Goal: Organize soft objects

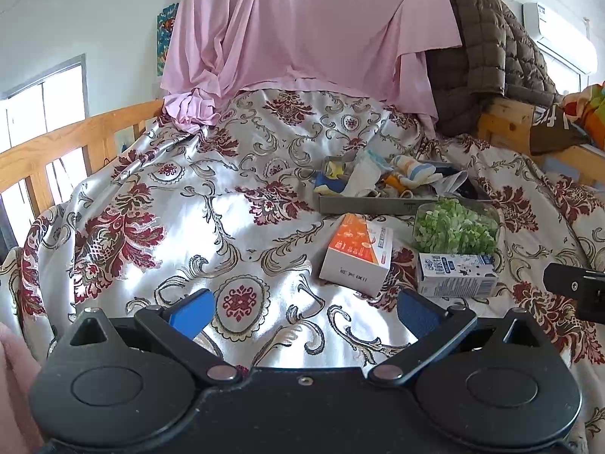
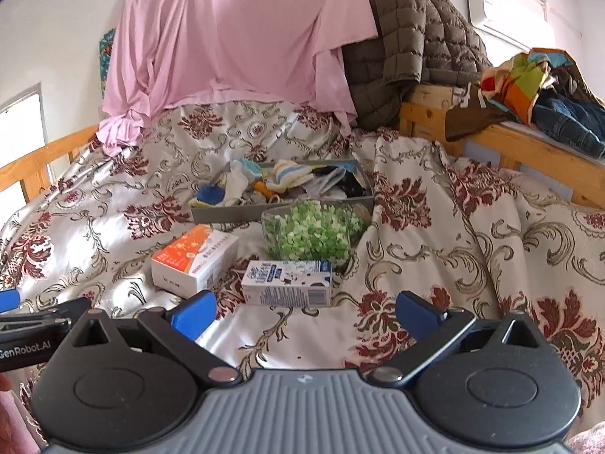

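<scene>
Bed, covered by a glossy floral bedspread (image 1: 234, 204) in silver and dark red; wooden rail (image 1: 56, 140) at 9 o'clock. Left claw (image 1: 302, 314): 2 blue pads spread wide, nothing between them, hovering over bare bedspread at 6 o'clock of its view. Right claw (image 2: 304, 312): likewise wide and empty, low at 6 o'clock of its view, with the left claw's black body just beside it at 8 o'clock. Item 1, pink sheet (image 1: 302, 26), draped at 12 o'clock over the head of the bed, one corner bunched on the bedspread. Item 2, orange-and-white carton (image 1: 357, 251), lying flat at centre. Item 3, grey tray (image 1: 378, 204), beyond the carton toward 1 o'clock, holding the soft objects: a heap of socks and small cloths (image 1: 401, 176) in white, blue, yellow and striped, some spilling over the tray's left rim. Item 4, clear container of green pieces (image 1: 453, 227), touching the tray's near wall. Item 5, blue-and-white milk carton (image 1: 455, 274), on its side just in front of the container. Item 6, brown quilted jacket (image 1: 487, 53), hung at 2 o'clock beside the sheet. Item 7, air conditioner (image 1: 559, 34), on the wall at 2 o'clock. Item 8, mixed clothing (image 2: 548, 102), piled on a wooden ledge at 3 o'clock.
</scene>
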### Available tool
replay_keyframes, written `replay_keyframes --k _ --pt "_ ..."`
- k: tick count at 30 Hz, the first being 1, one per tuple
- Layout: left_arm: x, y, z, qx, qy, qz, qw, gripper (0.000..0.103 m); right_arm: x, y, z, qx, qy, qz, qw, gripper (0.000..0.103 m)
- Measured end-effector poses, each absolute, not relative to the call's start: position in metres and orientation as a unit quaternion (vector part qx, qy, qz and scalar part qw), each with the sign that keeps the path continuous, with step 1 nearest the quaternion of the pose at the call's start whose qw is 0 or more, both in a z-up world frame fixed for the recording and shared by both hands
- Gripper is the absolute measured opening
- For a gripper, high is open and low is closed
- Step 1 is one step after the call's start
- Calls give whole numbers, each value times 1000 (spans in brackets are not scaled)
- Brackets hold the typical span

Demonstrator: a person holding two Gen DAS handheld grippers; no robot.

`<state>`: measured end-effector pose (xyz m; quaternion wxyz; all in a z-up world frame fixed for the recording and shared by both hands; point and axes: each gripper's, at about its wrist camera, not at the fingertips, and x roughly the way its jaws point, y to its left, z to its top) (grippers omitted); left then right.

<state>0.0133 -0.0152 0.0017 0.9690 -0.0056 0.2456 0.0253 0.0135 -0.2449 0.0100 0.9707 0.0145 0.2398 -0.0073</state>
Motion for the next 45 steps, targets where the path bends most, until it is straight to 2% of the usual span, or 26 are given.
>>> replay_keyframes --k 21,45 --pt "18 -17 -3 -2 267 34 963 102 21 -246 3 13 275 -20 961 103" --pt "18 -16 -3 -2 267 34 963 102 21 -245 2 10 275 -19 961 103"
